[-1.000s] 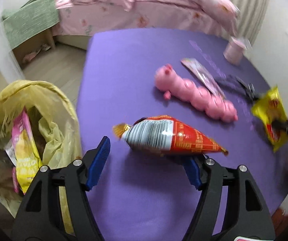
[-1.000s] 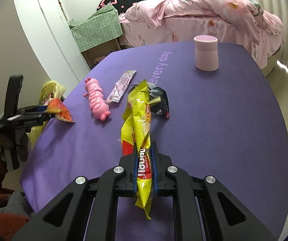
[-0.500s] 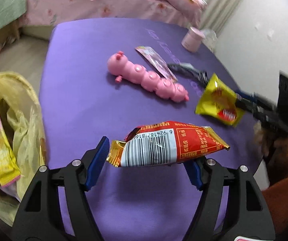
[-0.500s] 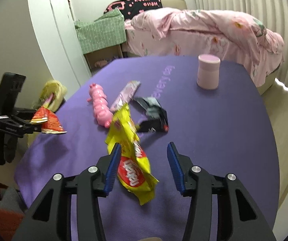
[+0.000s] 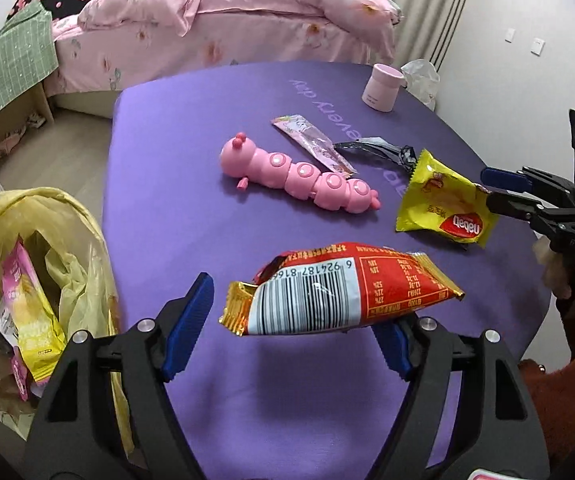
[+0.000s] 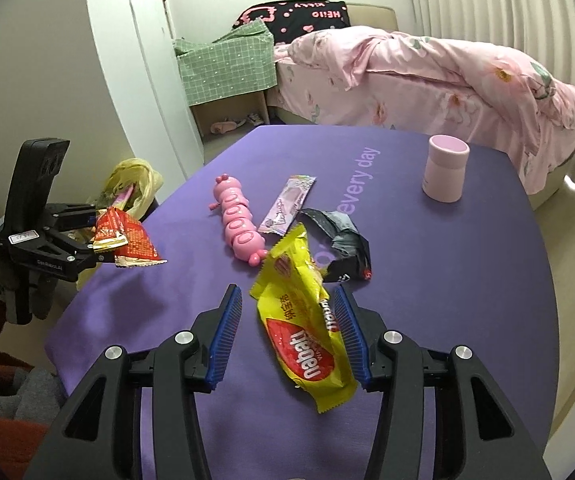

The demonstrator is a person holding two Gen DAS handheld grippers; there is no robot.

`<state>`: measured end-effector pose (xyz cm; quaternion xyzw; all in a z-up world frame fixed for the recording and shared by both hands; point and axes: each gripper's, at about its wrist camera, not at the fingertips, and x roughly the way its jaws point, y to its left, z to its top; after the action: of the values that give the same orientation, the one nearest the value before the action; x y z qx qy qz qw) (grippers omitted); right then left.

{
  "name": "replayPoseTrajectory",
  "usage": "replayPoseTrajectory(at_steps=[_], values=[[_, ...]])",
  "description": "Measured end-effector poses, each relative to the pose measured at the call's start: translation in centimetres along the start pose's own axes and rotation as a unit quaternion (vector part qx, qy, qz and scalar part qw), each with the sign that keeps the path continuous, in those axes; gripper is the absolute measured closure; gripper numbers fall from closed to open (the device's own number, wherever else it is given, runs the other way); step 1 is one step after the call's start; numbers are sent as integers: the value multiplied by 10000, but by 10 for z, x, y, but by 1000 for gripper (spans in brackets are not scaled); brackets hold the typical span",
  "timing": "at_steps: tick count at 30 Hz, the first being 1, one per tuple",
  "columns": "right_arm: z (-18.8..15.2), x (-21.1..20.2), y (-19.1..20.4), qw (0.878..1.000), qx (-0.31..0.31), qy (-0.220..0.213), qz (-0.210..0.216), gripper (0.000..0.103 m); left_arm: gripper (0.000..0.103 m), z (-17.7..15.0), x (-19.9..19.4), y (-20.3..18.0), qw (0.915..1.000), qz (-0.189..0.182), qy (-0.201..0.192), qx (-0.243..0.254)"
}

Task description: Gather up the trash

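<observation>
My left gripper (image 5: 287,324) is open; a red snack wrapper (image 5: 351,284) rests against its right finger, above the purple table (image 5: 175,128). In the right wrist view the left gripper (image 6: 87,236) shows with the red wrapper (image 6: 127,240) at its tips. My right gripper (image 6: 287,332) is open; a yellow Nabati wrapper (image 6: 307,340) hangs against its right finger. The yellow wrapper (image 5: 443,204) also shows in the left wrist view. A yellow trash bag (image 5: 27,272) with wrappers inside stands left of the table.
On the table lie a pink caterpillar toy (image 5: 299,176), a pink wrapper (image 5: 311,144), a black wrapper (image 5: 375,148) and a pink cup (image 5: 381,88). A bed with pink bedding (image 5: 227,20) stands behind. The same toy (image 6: 239,220) and cup (image 6: 445,168) show in the right wrist view.
My right gripper was shut on the yellow wrapper; its fingers have opened wide. My left gripper has swung right, away from the trash bag, with the red wrapper still against it.
</observation>
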<state>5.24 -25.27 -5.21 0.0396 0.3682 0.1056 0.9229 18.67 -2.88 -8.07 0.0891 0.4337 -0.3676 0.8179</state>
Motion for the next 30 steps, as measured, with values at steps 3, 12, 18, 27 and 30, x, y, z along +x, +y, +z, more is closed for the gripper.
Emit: replayPoseTrajectory(at_steps=[3, 12, 18, 27, 30], values=[[-1, 3, 3, 9999, -60, 52, -70, 57, 11, 4, 0, 6, 9984, -446, -178, -287], [-3, 5, -6, 9997, 197, 49, -122, 57, 9, 5, 11, 28, 9939, -161, 438, -1002], [0, 6, 2, 9999, 81, 83, 94, 57, 9, -2, 16, -6, 9986, 347, 221, 325], [42, 3, 54, 9902, -679, 59, 1222, 57, 9, -4, -17, -28, 9838, 506, -859, 1492], [55, 5, 72, 9835, -913, 82, 1562, 57, 9, -1, -13, -31, 9824, 645, -772, 1576]])
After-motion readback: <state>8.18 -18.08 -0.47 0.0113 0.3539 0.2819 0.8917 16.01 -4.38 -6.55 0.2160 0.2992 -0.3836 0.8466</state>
